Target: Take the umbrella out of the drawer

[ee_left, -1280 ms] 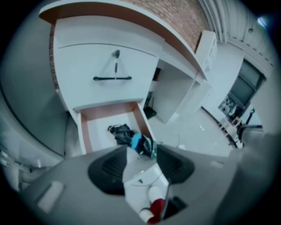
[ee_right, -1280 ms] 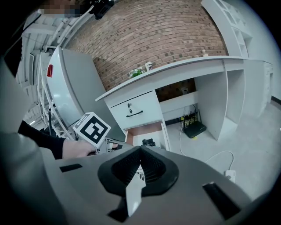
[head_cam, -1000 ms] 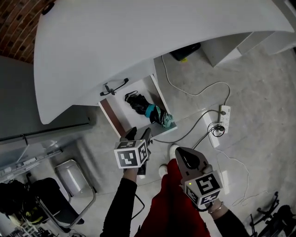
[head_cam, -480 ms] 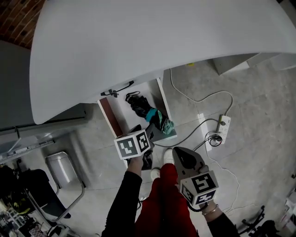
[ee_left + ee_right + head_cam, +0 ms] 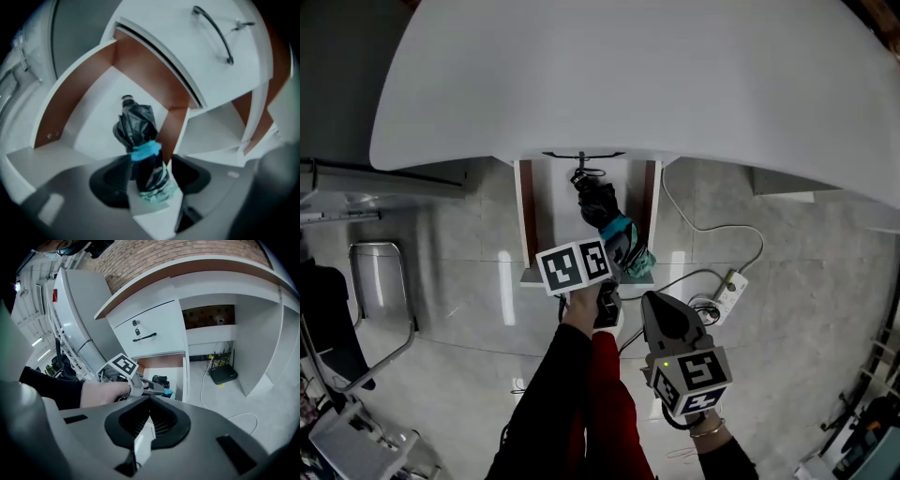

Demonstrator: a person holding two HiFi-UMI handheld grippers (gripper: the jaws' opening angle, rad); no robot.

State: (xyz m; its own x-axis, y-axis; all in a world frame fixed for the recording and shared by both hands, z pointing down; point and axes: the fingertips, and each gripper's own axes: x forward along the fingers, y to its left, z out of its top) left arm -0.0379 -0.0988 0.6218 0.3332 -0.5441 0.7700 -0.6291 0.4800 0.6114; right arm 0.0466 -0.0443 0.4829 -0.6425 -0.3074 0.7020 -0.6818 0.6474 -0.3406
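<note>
moved: the view has swung round, so the drawer now sits square and central; the left gripper has come forward over the drawer front to the umbrella. The right gripper has stayed back by the person's leg.
umbrella: in the open drawer, lying lengthwise along the right side, folded and black, with a blue strap round the middle. The teal end is nearest the drawer front.
left gripper: jaws spread, straddling the lower part of the umbrella. One pad looks to be at the fabric and the other is clear of it, so no clamp yet.
right gripper: jaws pressed together on nothing, well apart from the drawer.
handling: likely light. Soft, slick fabric over a stiff core, so it should squash a bit under the pads and may slide.
hold point: best at or just beside the blue strap, where the bundle is tightest; the loose teal end looks a poor grip.
drawer: smooth white bottom, brown side walls, nothing else inside that I can see. The right wall is just beside the umbrella, so that pad has little room.
room: the desk top overhangs the back of the drawer, so I'd lift up and toward the person. The tiled floor is glossy, with a power strip and cable off to the right, clear of the path.
</note>
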